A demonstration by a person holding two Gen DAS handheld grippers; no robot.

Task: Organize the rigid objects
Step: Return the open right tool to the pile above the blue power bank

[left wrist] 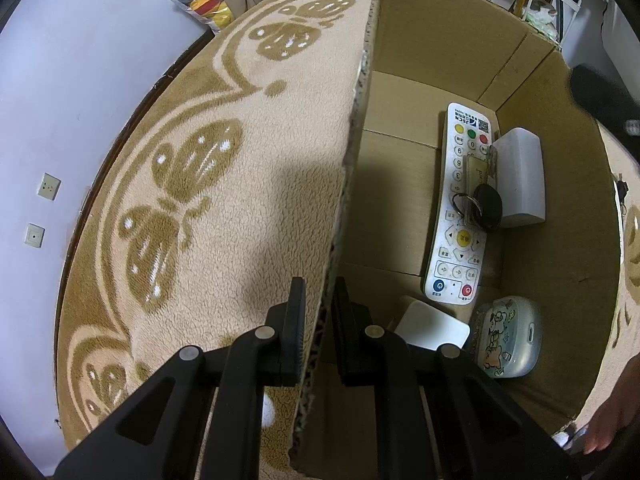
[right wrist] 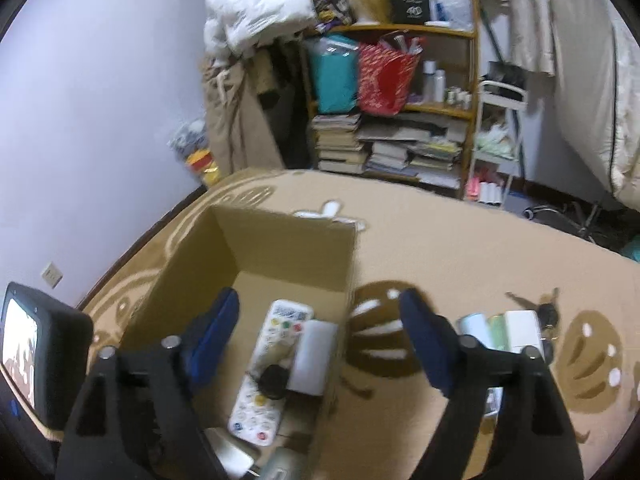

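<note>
An open cardboard box [left wrist: 440, 60] stands on a butterfly-patterned blanket. My left gripper [left wrist: 320, 300] is shut on the box's left wall, one finger each side. Inside lie a white remote [left wrist: 460, 208], a black key fob with keyring [left wrist: 486, 206] on top of it, a white block [left wrist: 522, 176], a cartoon-printed case [left wrist: 504, 336] and a white flat item [left wrist: 432, 326]. My right gripper [right wrist: 316, 332] is open and empty above the box's right wall [right wrist: 340, 320]. The remote [right wrist: 268, 368] and white block [right wrist: 314, 356] show below it.
Several items, among them a white box [right wrist: 520, 326] and keys [right wrist: 548, 314], lie on the blanket [right wrist: 440, 248] right of the box. A cluttered bookshelf [right wrist: 400, 120] stands behind. A wall [left wrist: 60, 100] runs along the left.
</note>
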